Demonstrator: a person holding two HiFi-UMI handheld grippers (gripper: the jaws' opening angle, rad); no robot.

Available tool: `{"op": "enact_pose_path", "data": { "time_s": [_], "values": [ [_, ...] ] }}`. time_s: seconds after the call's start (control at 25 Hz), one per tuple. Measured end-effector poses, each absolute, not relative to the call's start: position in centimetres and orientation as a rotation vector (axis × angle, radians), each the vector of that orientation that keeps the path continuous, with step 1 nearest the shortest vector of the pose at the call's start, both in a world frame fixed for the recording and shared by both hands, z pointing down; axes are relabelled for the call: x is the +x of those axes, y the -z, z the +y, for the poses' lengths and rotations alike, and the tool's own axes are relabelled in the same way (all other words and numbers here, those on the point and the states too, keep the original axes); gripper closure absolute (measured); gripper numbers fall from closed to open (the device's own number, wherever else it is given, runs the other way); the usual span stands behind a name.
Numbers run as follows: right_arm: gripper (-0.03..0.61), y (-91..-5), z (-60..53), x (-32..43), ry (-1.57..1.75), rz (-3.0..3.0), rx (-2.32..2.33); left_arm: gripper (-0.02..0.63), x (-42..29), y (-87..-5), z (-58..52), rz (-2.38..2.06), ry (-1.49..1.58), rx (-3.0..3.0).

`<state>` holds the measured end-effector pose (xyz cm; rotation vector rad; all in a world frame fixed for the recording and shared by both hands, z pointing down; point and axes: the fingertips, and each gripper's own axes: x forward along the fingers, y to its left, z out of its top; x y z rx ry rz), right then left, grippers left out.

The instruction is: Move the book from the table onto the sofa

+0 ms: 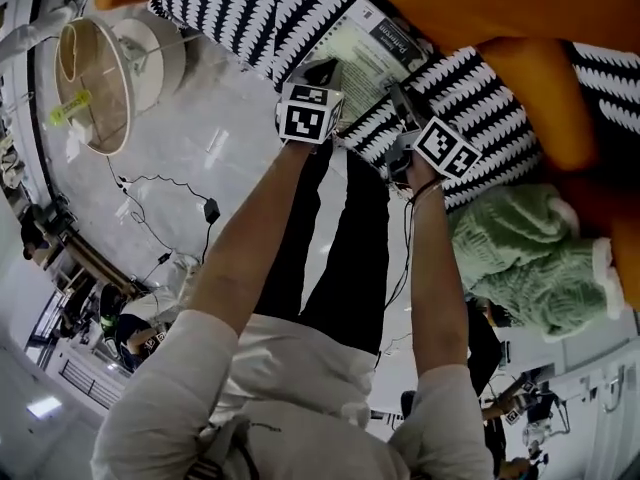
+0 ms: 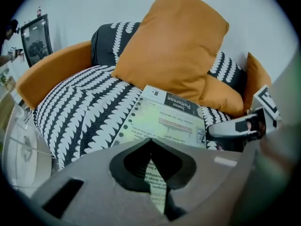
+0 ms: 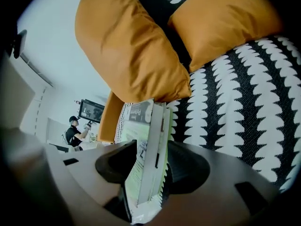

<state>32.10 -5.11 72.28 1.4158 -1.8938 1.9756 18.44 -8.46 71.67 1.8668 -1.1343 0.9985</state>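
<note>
The book (image 1: 375,53), a pale green paperback with a dark title band, lies low over the black-and-white patterned sofa seat (image 1: 250,8); its far edge reaches an orange cushion (image 2: 174,46). My left gripper (image 1: 322,71) is shut on the book's near edge, and a strip of the printed cover (image 2: 164,119) shows between the jaws of the left gripper (image 2: 150,147). My right gripper (image 1: 402,96) clamps the book's right side. In the right gripper view the book (image 3: 148,140) stands edge-on inside the right gripper (image 3: 148,152).
Two orange cushions (image 3: 127,46) lean on the sofa back, and an orange armrest (image 2: 51,72) curves at the left. A green knitted blanket (image 1: 530,258) lies to the right. A lampshade (image 1: 95,83) and a cable (image 1: 165,183) are on the floor at left.
</note>
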Motion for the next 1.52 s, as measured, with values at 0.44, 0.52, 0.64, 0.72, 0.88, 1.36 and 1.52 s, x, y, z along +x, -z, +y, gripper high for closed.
{"op": "enact_pose_path", "data": {
  "time_s": [0.44,0.52,0.64,0.72,0.88,1.36,1.52],
  "values": [
    [0.379,-71.2,-4.2,32.0,-1.697,-1.925,1.401,0.606,17.7,-71.7,-8.4,-1.192,-0.883,1.898],
    [0.379,-70.4,-3.5,31.2,-1.665,-1.931,1.396,0.606,16.4,-70.9,-7.6,-1.202,-0.876,1.884],
    [0.379,-67.8,-2.8,29.8,-1.591,-1.978,1.407,0.606,14.7,-68.6,-5.8,-1.182,-0.873,1.914],
    [0.379,-66.2,-2.2,28.6,-1.529,-2.007,1.425,0.606,13.3,-66.8,-4.5,-1.177,-0.857,1.942],
    [0.379,-63.2,0.1,27.1,-1.379,-2.031,1.441,0.606,10.7,-63.3,-1.5,-1.183,-0.821,2.01],
    [0.387,-51.9,8.2,23.1,-1.146,-2.129,1.526,0.606,6.1,-51.6,7.5,-1.201,-0.644,2.125],
    [0.411,-48.4,11.2,23.3,-1.094,-2.124,1.59,0.606,6.2,-48.1,10.3,-1.18,-0.567,2.122]
  ]
}}
